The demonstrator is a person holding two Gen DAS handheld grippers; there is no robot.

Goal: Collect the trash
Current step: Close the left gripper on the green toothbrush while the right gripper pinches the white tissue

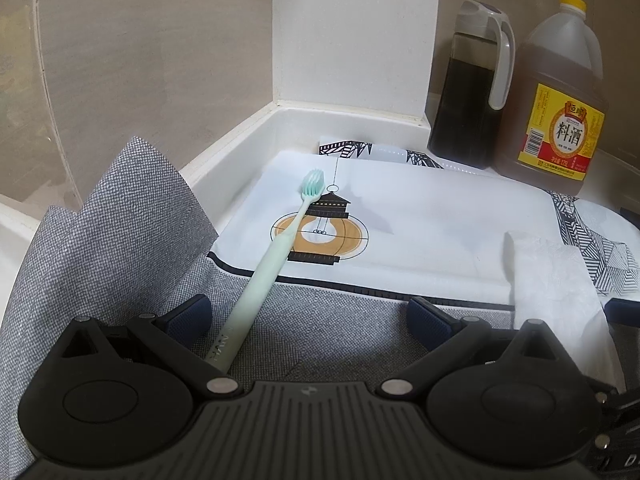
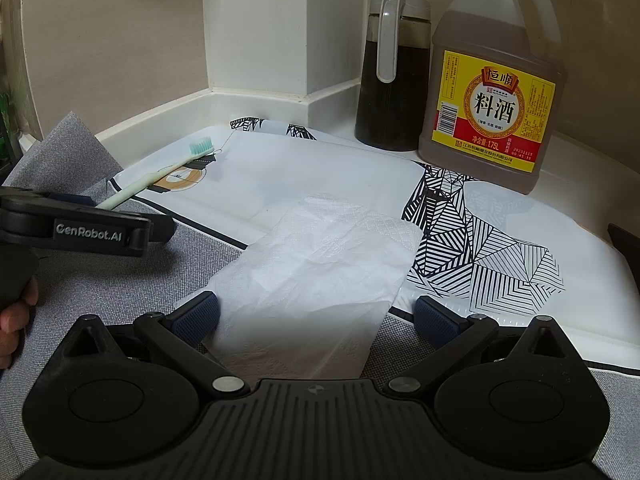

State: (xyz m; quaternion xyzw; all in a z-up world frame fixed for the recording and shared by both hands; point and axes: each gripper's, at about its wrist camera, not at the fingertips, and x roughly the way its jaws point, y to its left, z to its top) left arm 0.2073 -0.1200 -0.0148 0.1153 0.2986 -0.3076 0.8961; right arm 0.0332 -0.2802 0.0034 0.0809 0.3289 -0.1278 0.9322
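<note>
A pale green toothbrush lies across a white printed mat, bristles far, handle running back between the fingers of my left gripper, which is open around the handle end. A crumpled white tissue lies on the mat and the grey cloth, and my right gripper stands open with the tissue's near end between its fingers. The toothbrush and the left gripper's side also show at the left of the right wrist view. The tissue appears at the right of the left wrist view.
A dark oil jug with a grey handle and a large cooking wine bottle with a yellow label stand at the back by a white pillar. A grey cloth flap rises at the left. A person's hand holds the left gripper.
</note>
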